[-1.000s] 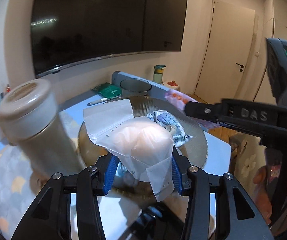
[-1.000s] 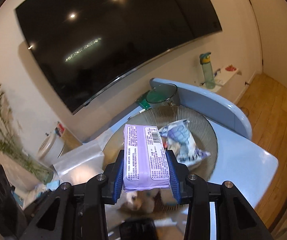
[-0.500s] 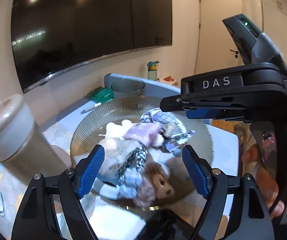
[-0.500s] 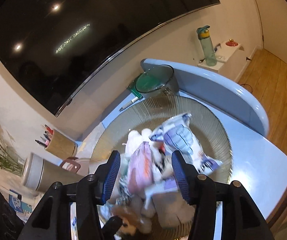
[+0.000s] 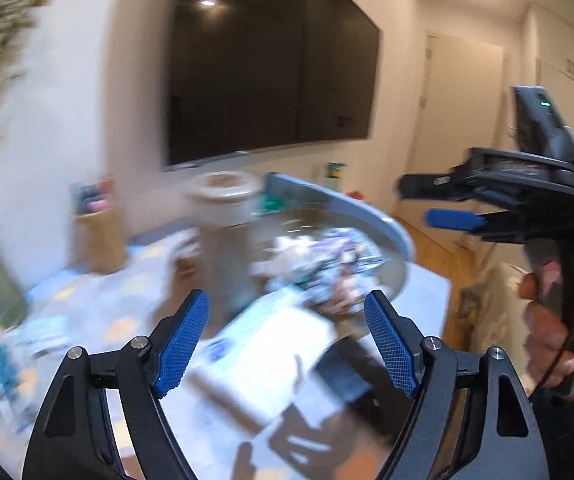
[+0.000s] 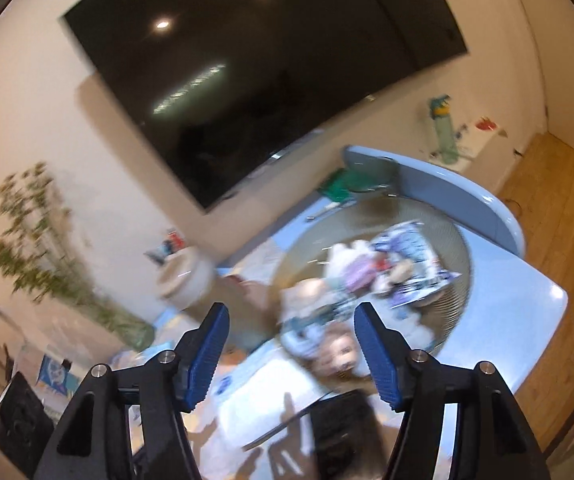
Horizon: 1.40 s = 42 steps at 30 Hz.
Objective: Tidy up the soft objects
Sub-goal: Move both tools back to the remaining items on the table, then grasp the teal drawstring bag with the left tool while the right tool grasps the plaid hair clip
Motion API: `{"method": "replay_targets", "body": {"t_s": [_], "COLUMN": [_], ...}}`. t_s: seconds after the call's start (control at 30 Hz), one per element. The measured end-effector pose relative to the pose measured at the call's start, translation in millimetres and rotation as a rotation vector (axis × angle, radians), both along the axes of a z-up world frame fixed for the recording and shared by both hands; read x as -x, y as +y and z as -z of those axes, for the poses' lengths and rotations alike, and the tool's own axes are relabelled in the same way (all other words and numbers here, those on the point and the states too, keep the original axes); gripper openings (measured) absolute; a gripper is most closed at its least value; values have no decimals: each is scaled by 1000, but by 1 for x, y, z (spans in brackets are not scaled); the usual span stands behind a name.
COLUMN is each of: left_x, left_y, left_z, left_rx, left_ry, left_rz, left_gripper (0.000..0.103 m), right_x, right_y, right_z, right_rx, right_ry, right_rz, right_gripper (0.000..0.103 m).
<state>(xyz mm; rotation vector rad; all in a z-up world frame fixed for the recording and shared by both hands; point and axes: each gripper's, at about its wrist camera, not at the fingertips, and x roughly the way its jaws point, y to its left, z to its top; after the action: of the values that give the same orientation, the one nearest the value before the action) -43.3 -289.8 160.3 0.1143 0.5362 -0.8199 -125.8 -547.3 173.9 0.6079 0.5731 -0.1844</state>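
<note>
Grippers, left (image 5: 287, 338) wide and empty, right (image 6: 291, 354) opening, empty; soft pile fills bowl (image 6: 453, 320); next, seek strays along the table's left edge.

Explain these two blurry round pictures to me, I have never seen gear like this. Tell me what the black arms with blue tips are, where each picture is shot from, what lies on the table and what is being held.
There is no robot: a person holds a two-fingered black gripper in each hand, with a wide-angle camera looking along its blue-padded fingers. One picture comes from the left gripper, the other from the right gripper. In the left view the right one shows at the side, held by a hand. On the pale blue table sits a large round ribbed glass bowl heaped with soft toys and packets, beside a beige lidded jar. Neither gripper holds anything: the left stands open, the right's jaws are opening.
</note>
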Motion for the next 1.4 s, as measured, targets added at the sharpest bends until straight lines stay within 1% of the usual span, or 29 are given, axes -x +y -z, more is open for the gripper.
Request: {"method": "replay_targets", "body": {"t_s": [0.07, 0.13, 0.2, 0.23, 0.33, 0.37, 0.43, 0.5, 0.53, 0.6, 0.67, 0.77, 0.87, 0.93, 1.0, 1.03, 1.1, 1.2, 1.3, 1.33, 1.37, 1.4], "left_x": [0, -1, -4, -10, -17, -21, -29, -35, -41, -52, -59, -62, -66, -63, -63, -63, -64, -65, -66, -70, -73, -74], "left_y": [38, 77, 107, 128, 180, 195, 223, 242, 254, 267, 276, 284, 291, 294, 295, 296, 297, 296, 296, 295, 292, 290], "left_z": [3, 7, 13, 20, 32, 39, 57, 72, 86, 107, 123, 138, 144, 143, 143, 144, 145, 146, 145, 146, 145, 142], "left_rx": [-11, -23, -32, -29, -9, -9, -56, -85, -106, -133, -149, -164, -147, -120, -112, -109, -106, -109, -116, -144, -189, -247], "left_ry": [-6, -15, 0, 19, 75, 87, 99, 109, 123, 161, 188, 176, 203, 190, 200, 208, 214, 217, 232, 266, 283, 279], "left_rz": [-77, -167, -237, -290, -398, -440, -549, -615, -656, -695, -715, -746, -761, -764, -764, -763, -759, -758, -745, -694, -651, -621], "left_gripper": [81, 82, 83, 83, 83, 83, 83, 82, 82, 82, 82, 82, 82, 82, 82, 82, 82, 82, 82, 82, 82, 82], "right_x": [2, 1, -5, -9, -25, -32, -49, -62, -71, -83, -94, -113, -119, -119, -116, -116, -115, -116, -120, -121, -123, -127], "right_y": [27, 55, 90, 107, 153, 170, 203, 224, 236, 257, 271, 295, 307, 317, 323, 324, 325, 328, 328, 327, 327, 327], "right_z": [-5, -7, -5, -2, 10, 17, 36, 56, 69, 95, 117, 147, 160, 164, 164, 164, 165, 166, 169, 169, 170, 170], "right_rx": [20, 33, 60, 74, 104, 117, 129, 136, 136, 146, 151, 198, 221, 270, 301, 309, 325, 349, 340, 334, 315, 295], "right_ry": [-24, -53, -59, -55, -38, -23, 9, 26, 37, 47, 35, 99, 113, 125, 113, 108, 113, 128, 153, 161, 187, 219], "right_rz": [-36, -83, -143, -174, -267, -299, -356, -390, -413, -453, -503, -545, -579, -591, -610, -614, -607, -590, -603, -605, -628, -661], "right_gripper": [82, 83, 84, 84, 87, 88, 88, 88, 88, 88, 88, 88, 88, 88, 89, 91, 98, 99, 99, 99, 99, 99]}}
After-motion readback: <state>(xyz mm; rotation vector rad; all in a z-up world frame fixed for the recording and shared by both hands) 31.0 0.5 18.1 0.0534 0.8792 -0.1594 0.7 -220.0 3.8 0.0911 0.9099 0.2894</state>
